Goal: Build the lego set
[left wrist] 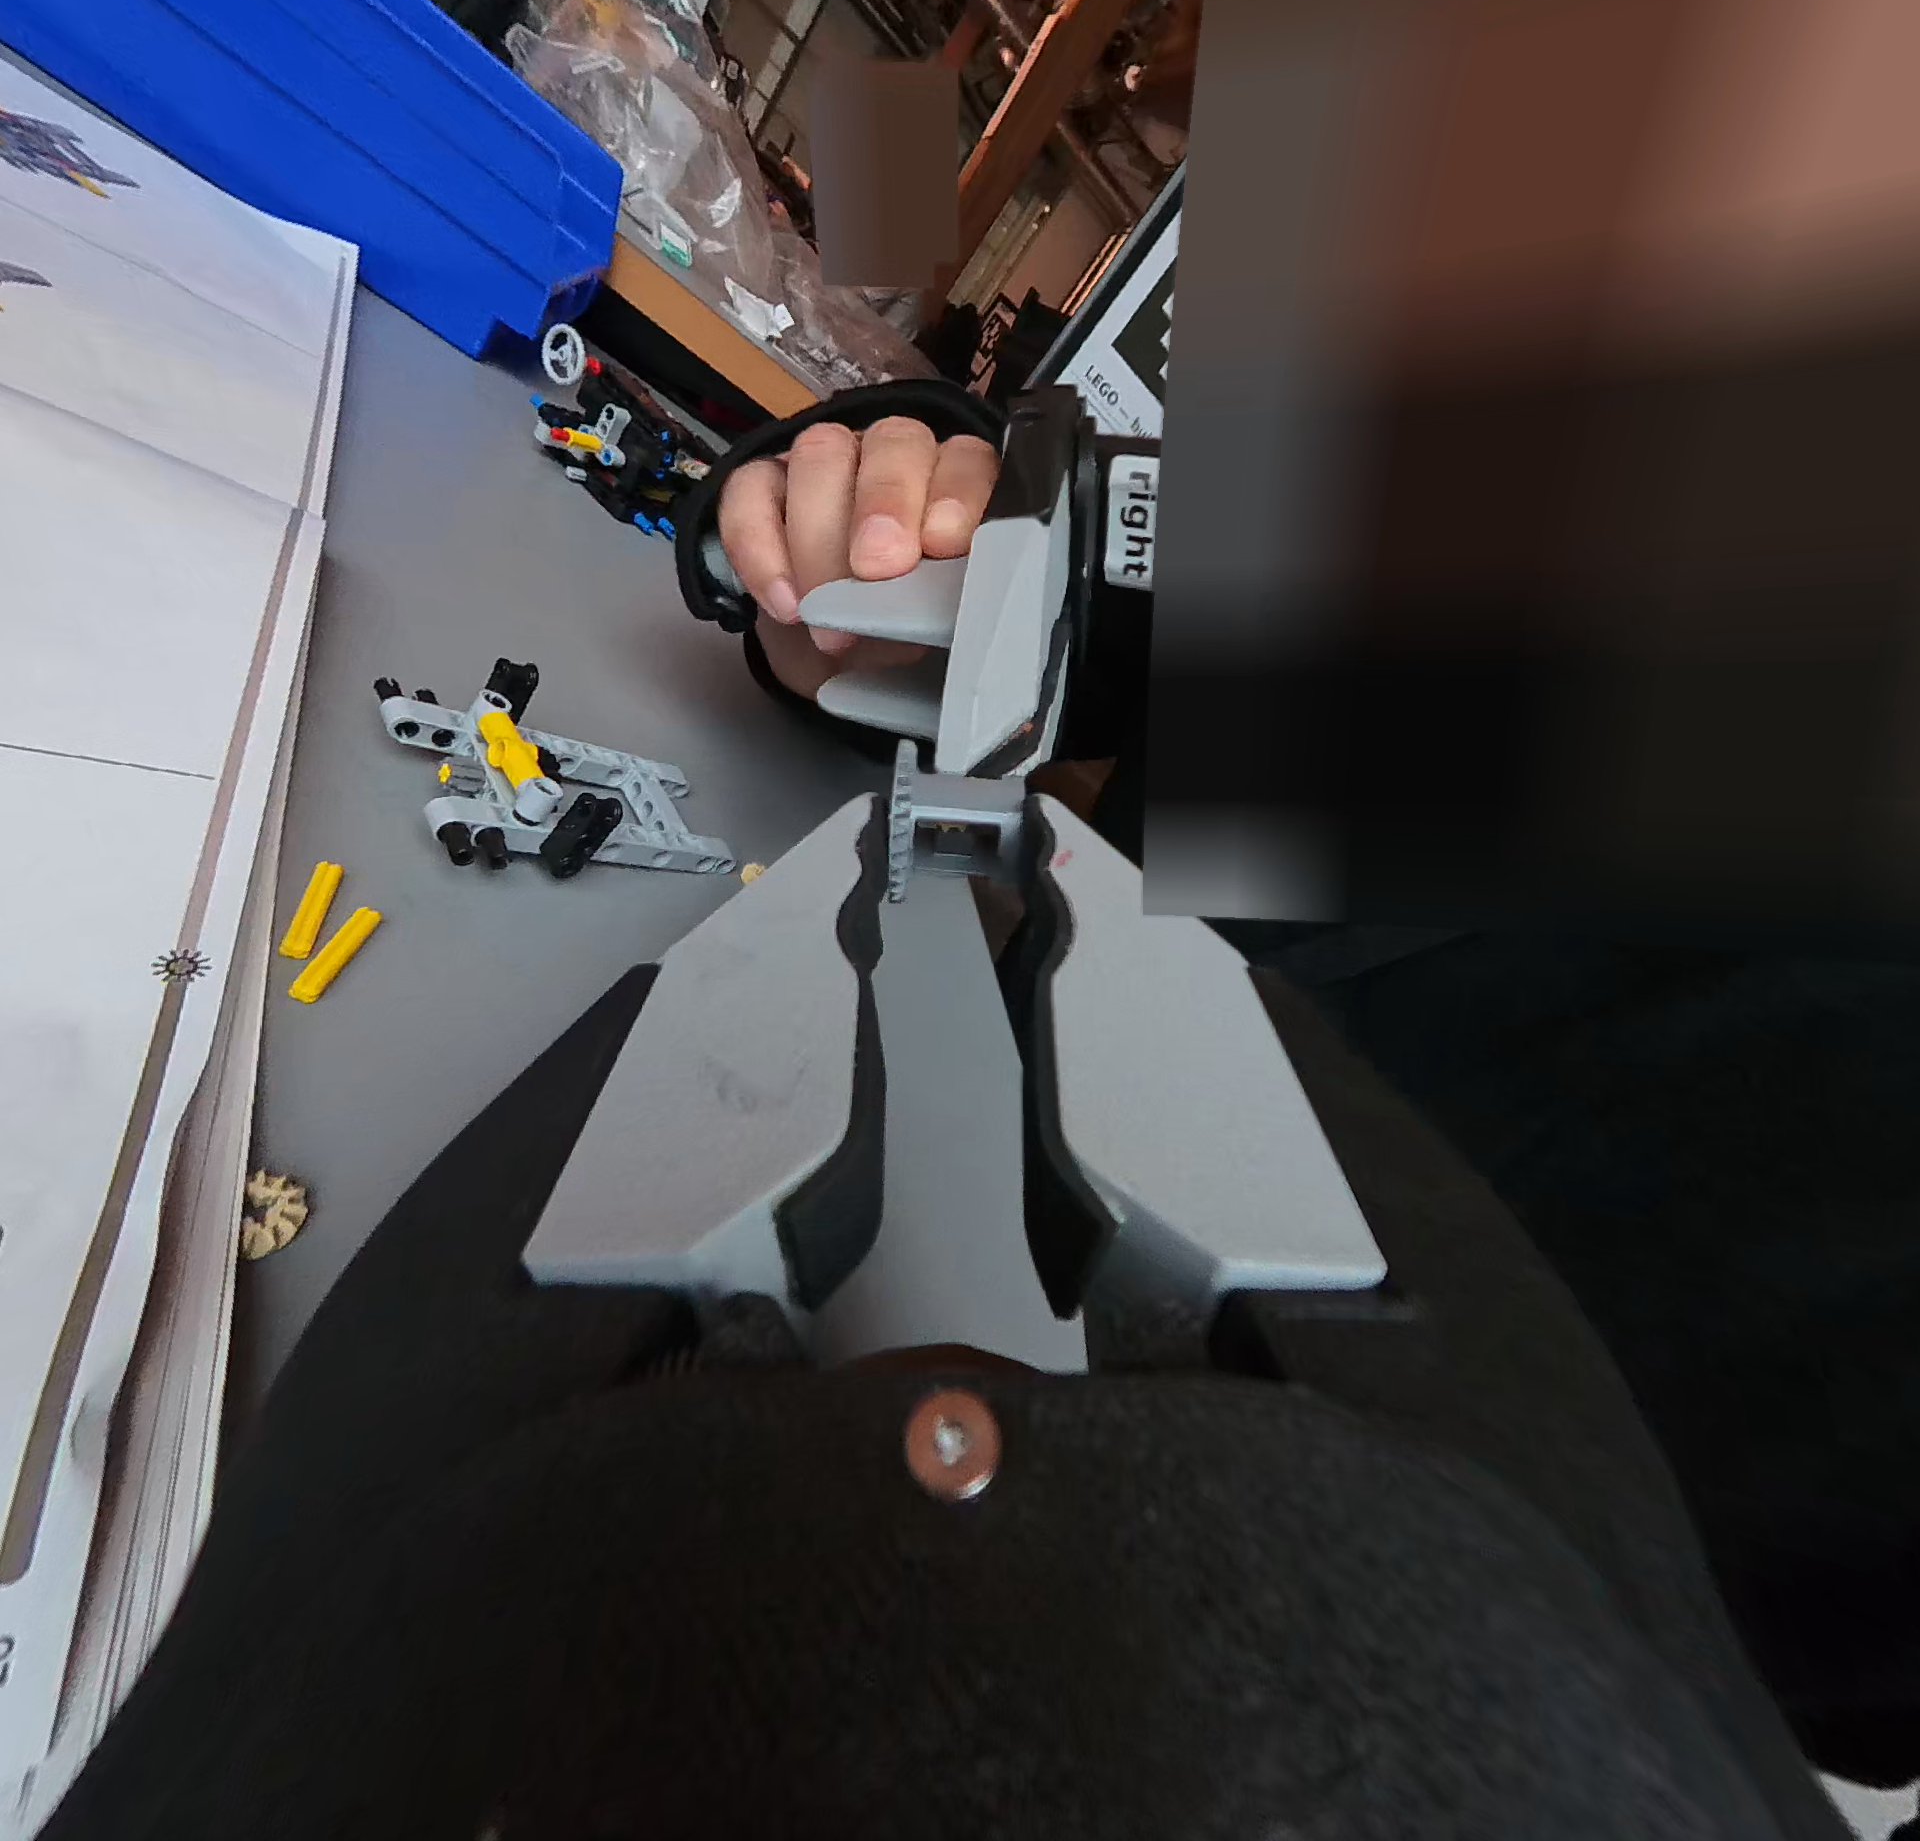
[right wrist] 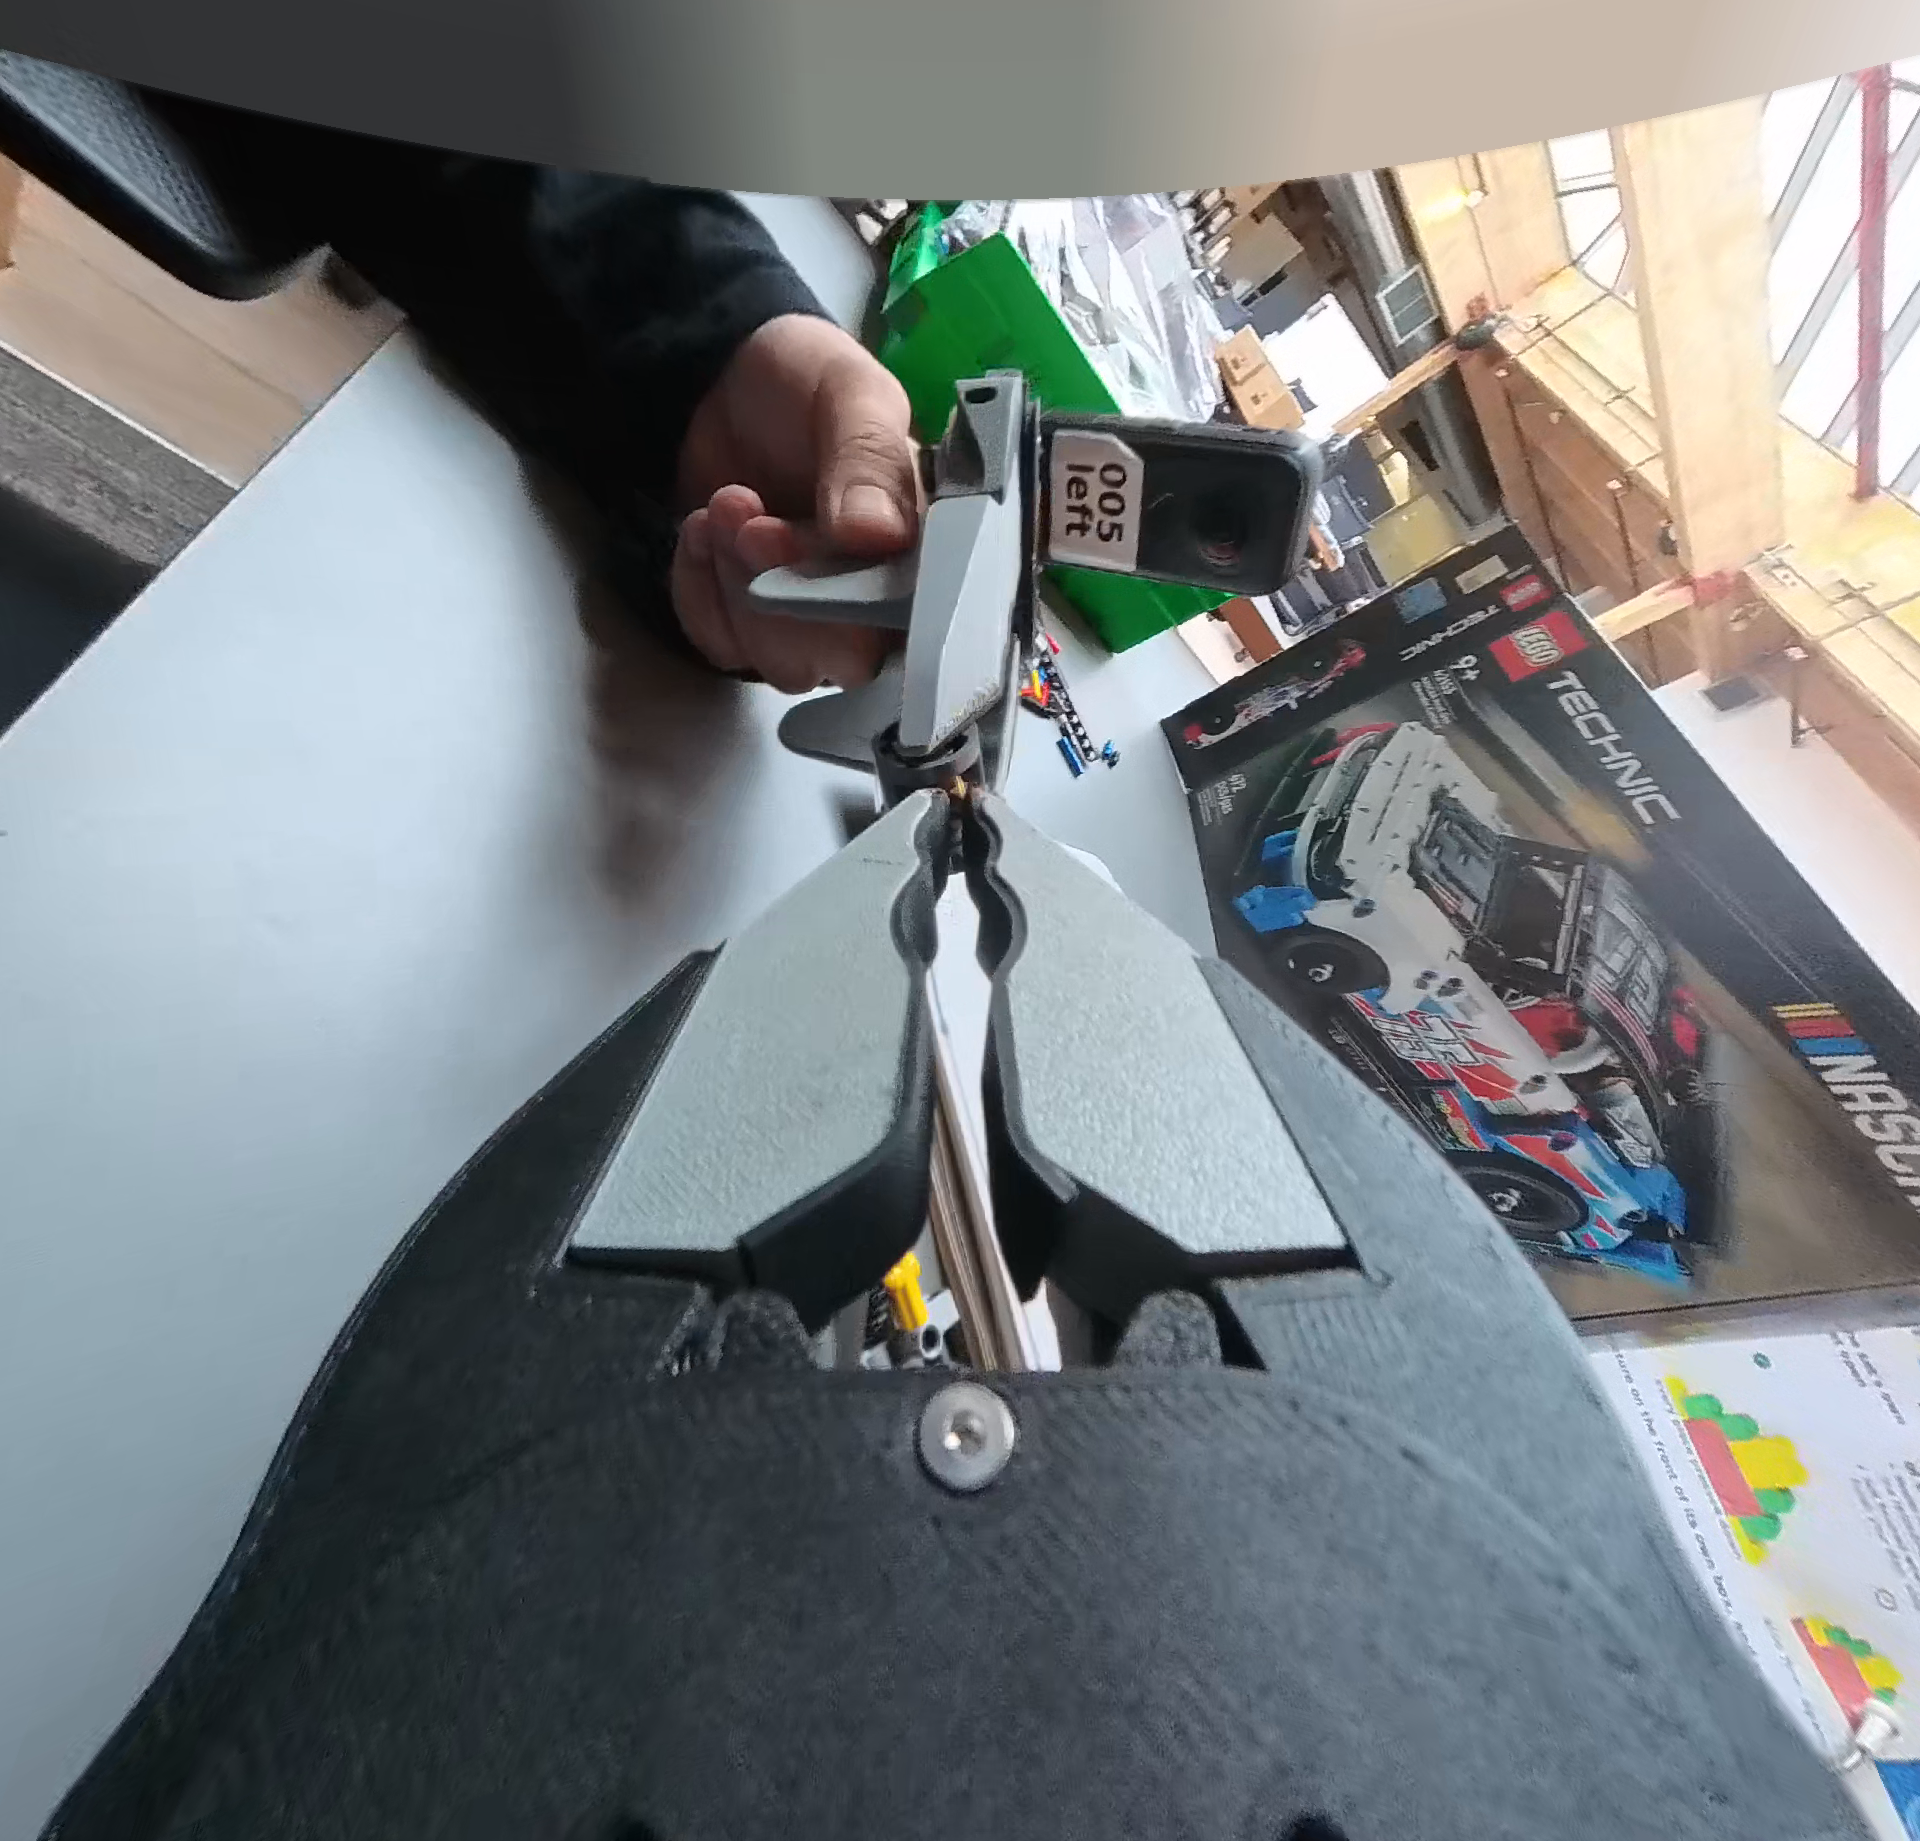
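My left gripper is shut on a grey round housing with a toothed ring, held above the table. A tan part shows inside the housing. My right gripper is shut on a small tan piece and presses its tips against the housing. In the left wrist view the right gripper comes down onto the housing from above. In the right wrist view the left gripper faces me, held by a hand.
On the grey table lie a grey and yellow beam subassembly, two yellow axles, a tan gear and a black subassembly. An instruction booklet and blue bin are left. The set's box and a green bin are right. Both grippers' tips are close together, under 4 cm apart.
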The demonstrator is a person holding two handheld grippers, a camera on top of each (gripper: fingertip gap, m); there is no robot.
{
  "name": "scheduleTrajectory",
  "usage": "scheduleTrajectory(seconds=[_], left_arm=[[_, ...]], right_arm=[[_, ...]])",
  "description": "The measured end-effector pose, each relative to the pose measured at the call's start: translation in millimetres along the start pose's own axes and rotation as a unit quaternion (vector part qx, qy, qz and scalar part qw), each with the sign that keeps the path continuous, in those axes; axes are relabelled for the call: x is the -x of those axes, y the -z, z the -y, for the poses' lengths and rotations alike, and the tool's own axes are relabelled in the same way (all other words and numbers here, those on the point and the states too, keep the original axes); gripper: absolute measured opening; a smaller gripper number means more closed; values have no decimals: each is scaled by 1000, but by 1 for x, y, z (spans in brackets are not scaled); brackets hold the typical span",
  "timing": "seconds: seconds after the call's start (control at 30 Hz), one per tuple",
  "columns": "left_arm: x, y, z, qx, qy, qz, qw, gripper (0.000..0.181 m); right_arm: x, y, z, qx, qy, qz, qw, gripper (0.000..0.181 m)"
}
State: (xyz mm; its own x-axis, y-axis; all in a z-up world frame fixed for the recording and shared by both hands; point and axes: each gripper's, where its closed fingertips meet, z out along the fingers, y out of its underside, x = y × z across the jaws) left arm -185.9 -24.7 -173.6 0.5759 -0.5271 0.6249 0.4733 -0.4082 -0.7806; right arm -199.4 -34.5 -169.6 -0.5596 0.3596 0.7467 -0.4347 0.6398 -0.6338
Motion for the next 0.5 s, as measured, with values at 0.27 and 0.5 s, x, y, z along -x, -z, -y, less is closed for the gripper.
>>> scheduleTrajectory(seconds=[0.27,0.5], left_arm=[[-4,-1,14,-33,-70,15,997,22],[14,4,12,-34,13,25,999,23]], right_arm=[[-13,3,6,-23,11,-45,999,0],[-13,-1,-10,3,-31,-24,999,0]])
